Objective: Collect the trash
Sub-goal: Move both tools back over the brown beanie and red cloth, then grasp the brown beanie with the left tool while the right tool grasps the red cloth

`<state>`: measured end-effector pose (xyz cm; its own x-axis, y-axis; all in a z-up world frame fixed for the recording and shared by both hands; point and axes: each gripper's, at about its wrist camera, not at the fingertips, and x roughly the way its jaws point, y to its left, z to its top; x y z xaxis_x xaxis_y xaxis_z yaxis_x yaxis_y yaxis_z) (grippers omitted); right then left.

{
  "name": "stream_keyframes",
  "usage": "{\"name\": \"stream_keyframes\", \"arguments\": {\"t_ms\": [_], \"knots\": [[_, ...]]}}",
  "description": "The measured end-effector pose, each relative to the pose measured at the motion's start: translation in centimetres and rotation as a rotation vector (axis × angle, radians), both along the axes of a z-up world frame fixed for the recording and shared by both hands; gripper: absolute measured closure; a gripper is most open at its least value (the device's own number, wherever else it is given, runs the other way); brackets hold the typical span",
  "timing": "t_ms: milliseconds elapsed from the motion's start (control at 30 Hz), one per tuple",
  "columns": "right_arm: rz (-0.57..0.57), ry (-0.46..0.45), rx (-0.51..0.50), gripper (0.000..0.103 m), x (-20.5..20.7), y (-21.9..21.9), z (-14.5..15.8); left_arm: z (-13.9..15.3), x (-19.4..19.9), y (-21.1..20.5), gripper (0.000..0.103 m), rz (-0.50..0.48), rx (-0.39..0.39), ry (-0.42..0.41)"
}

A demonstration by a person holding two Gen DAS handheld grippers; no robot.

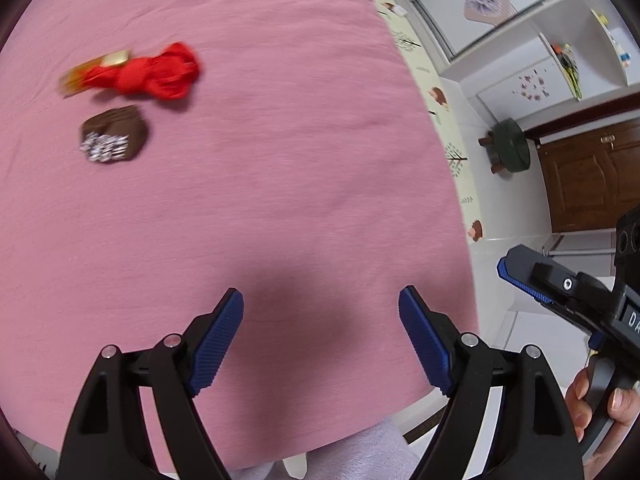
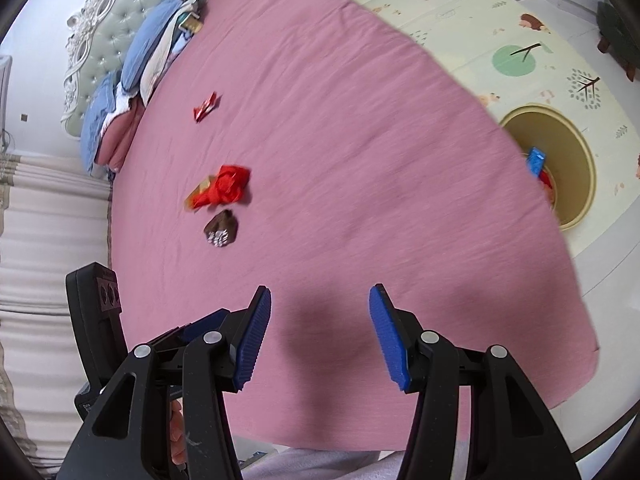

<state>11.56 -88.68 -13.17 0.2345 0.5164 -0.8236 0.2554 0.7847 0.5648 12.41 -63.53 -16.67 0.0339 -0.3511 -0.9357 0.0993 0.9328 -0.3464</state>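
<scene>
So here's where I'm at with the trash run. Both grippers are hanging over the near end of the pink bed (image 2: 360,120) with nothing in them. The left gripper (image 1: 321,336) has its fingers spread wide, and the right gripper (image 2: 320,332) is the same, fingers apart and empty.

Three bits of trash are left on the bed as far as I can see. There's a crumpled red wrapper (image 2: 222,188) with a gold end, a brown wrapper (image 2: 221,227) just beside it on the near side, and a small red packet (image 2: 206,106) further up toward the pillows (image 2: 120,100). All three sit to my left and well apart from either gripper.

The bin (image 2: 582,168) is on the floor mat off the right edge of the bed, partly hidden by the mattress. Something blue (image 2: 535,160) and a bit of red already sit inside it, so I'd guess a couple of pieces are done.

My read: maybe partway through, three pickups to go. The brown one looks closest, probably the left gripper's job.
</scene>
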Motion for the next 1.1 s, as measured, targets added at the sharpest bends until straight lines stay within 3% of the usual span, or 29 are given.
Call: {"name": "stream_keyframes", "arguments": {"t_ms": [267, 500, 933, 1100], "knots": [[0.011, 0.006, -0.006, 0.052, 1.2, 7.5, -0.6, -0.8, 1.0, 6.9, 0.023, 0.002, 0.031, -0.008], [0.066, 0.008, -0.015, 0.052, 3.9, 11.5, -0.7, -2.2, 3.5, 11.5, 0.020, 0.073, 0.050, 0.010], [0.177, 0.049, -0.014, 0.050, 12.5, 14.4, -3.8, -6.8, 10.1, 13.8, 0.020, 0.258, 0.050, 0.081], [0.203, 0.092, -0.012, 0.049, 15.7, 14.9, -6.1, -9.3, 12.6, 13.3, 0.020, 0.270, 0.090, 0.104]]}}
